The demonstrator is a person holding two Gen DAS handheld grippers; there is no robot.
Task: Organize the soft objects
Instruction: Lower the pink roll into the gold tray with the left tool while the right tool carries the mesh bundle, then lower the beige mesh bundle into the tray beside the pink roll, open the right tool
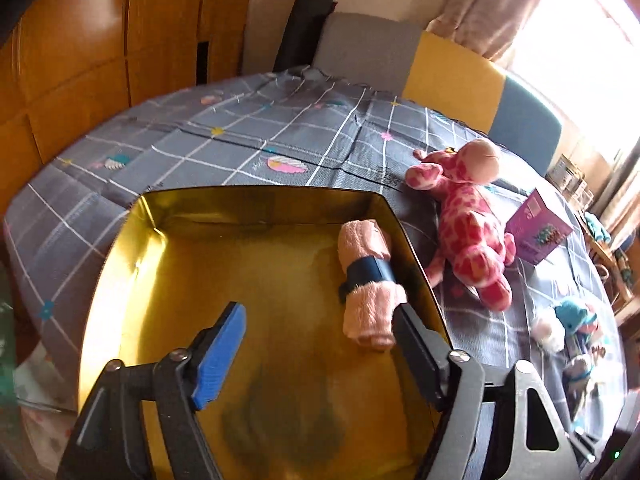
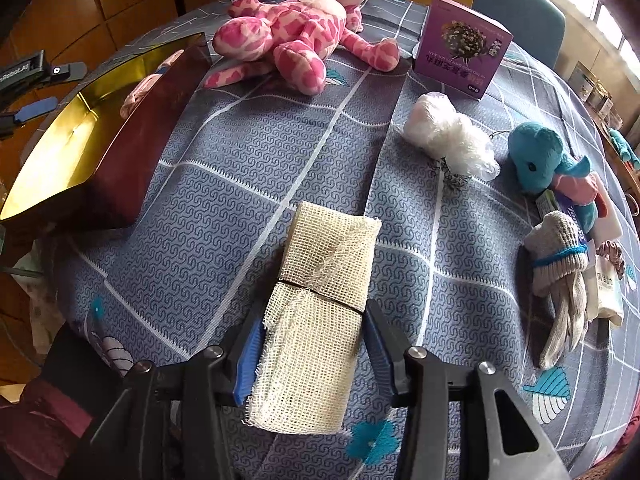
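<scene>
The left claw (image 1: 320, 344) stands apart over the open gold-lined metal tin (image 1: 132, 264), with nothing between its blue-padded finger (image 1: 220, 356) and its dark one. The rolled pink terry towel bound by a dark blue band (image 1: 368, 280) lies inside the tin against its right wall, and the dark finger's tip is just beside the roll's near end; whether they touch cannot be told.

The right claw (image 2: 314, 354) is clamped on the near half of a folded cream open-weave gauze cloth tied across its middle by a thin dark band (image 2: 324, 288); both pads press its sides. The cloth's far half reaches out over the grey-blue checked tablecloth with leaf and flower prints (image 2: 240, 160) that covers the surface.

On that cloth, beyond the tin's dark red outer wall (image 2: 136, 152), a pink-and-white spotted plush giraffe (image 2: 296, 36) lies sprawled. Just to its right stands a purple cardboard box printed with a flower cluster (image 2: 460, 48); its white lettering appears upside down from the right wrist and is too small to read. Nearer are a crumpled white plastic-wrapped bundle (image 2: 448, 132), a teal plush toy (image 2: 540, 156) and a rolled grey knitted glove with a blue cuff band (image 2: 560, 264). At the far left edge of the right wrist view the other claw's black body carries white lettering, only partly legible.
</scene>
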